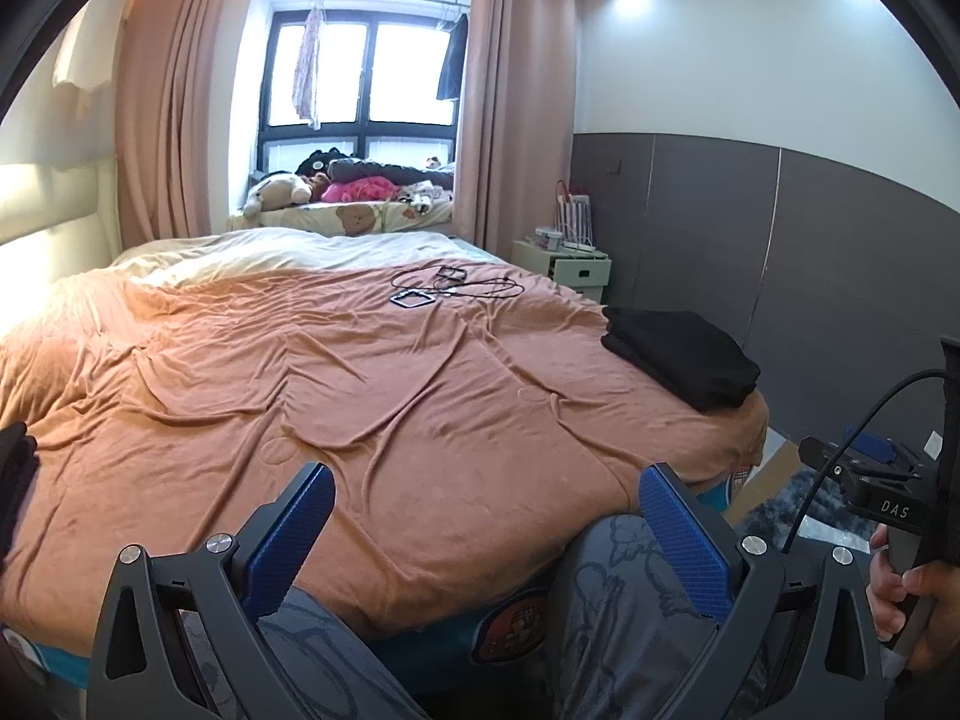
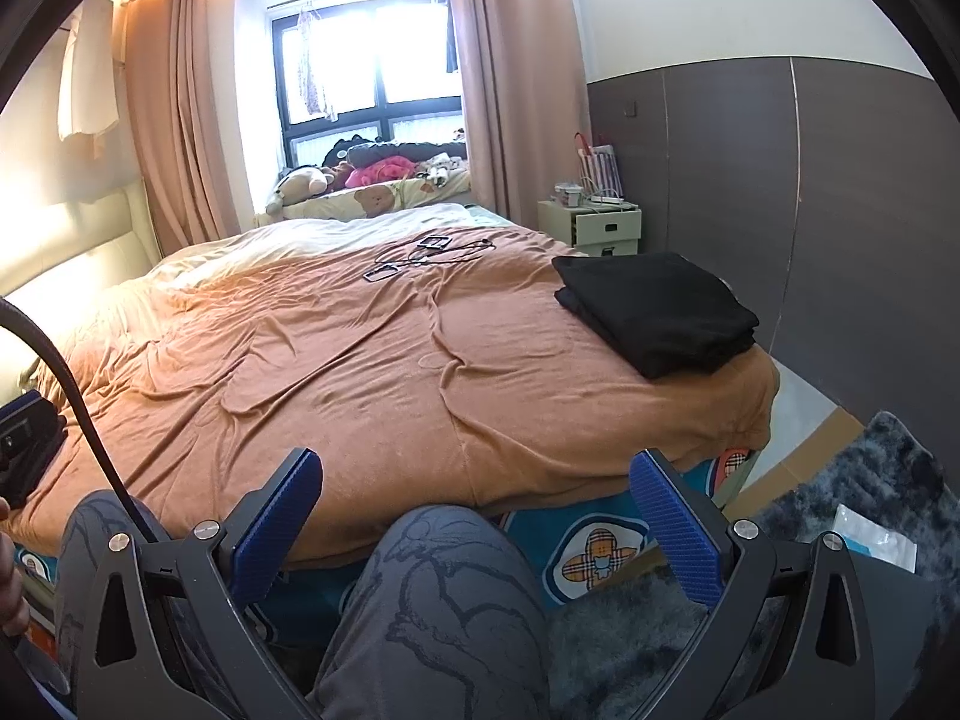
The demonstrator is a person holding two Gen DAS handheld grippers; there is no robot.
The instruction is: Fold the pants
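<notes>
1. Only readable writing was "DAS", white letters on the black body of the right gripper [image 1: 888, 504], seen at the right edge of the left wrist view; a hand [image 1: 918, 606] gripped its handle.
2. Left gripper [image 1: 486, 516] had its blue fingers spread wide, nothing between them, held over the near edge of the bed.
3. Right gripper [image 2: 477, 504] in its own view was likewise wide apart and empty.
4. Pants [image 1: 681, 357] lay folded in a black stack on the bed's right side, near its edge, well apart from both grippers; same stack at [image 2: 657, 312].
5. Bed [image 1: 360, 396] was covered by a wrinkled orange-brown blanket, cream bedding at the far end.
6. Black cables [image 1: 450, 285] and two small square frames lay on the far middle of the blanket.
7. Person's knees in grey printed trousers [image 2: 444, 594] touched the bed's near edge.
8. Room: window [image 1: 360, 72] with pink curtains, stuffed toys on the sill, a small nightstand [image 1: 564, 267] against the grey wall panel, shaggy grey rug [image 2: 840, 516] on the floor.
</notes>
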